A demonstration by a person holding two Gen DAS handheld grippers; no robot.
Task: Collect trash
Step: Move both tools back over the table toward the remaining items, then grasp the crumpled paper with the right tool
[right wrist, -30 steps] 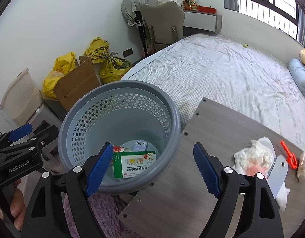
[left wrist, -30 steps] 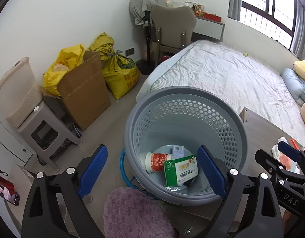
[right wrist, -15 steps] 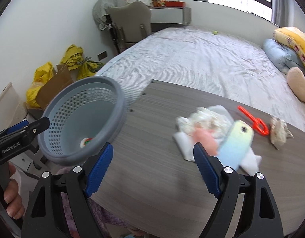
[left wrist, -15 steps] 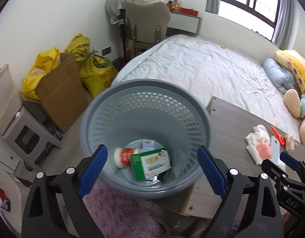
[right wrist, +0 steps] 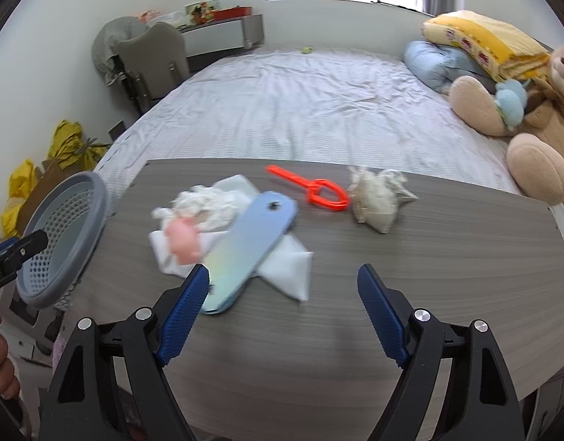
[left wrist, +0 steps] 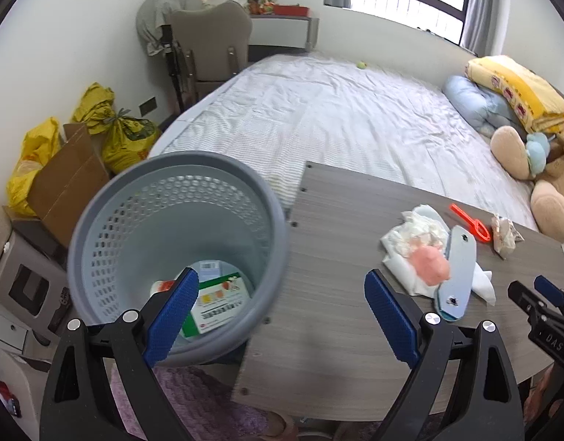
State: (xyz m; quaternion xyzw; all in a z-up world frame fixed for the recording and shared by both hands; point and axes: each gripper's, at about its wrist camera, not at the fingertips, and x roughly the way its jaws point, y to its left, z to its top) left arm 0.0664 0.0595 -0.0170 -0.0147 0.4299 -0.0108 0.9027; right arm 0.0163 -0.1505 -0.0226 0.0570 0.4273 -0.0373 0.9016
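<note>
A grey perforated trash basket [left wrist: 98, 228] stands beside the grey wooden table [left wrist: 337, 228]; a green-and-white box [left wrist: 219, 305] and a small cup lie in it. On the table lie crumpled white tissues with a pink lump [right wrist: 186, 239], a light blue flat case [right wrist: 252, 242], an orange plastic clip [right wrist: 318, 191] and a crumpled beige wrapper [right wrist: 377, 198]. My left gripper [left wrist: 280, 316] is open and empty over the basket's near rim and table edge. My right gripper [right wrist: 282, 305] is open and empty above the table, just in front of the blue case.
A bed [right wrist: 300, 103] lies behind the table, with pillows and a teddy bear [right wrist: 531, 125] at the right. Yellow bags [left wrist: 124, 136], a cardboard box [left wrist: 69, 180] and a chair [left wrist: 208, 47] stand by the left wall. A purple mat [left wrist: 194, 400] lies under the basket.
Both grippers have swung to the right, from over the basket toward the table. The trash items on the table now sit in the middle of the right wrist view.
</note>
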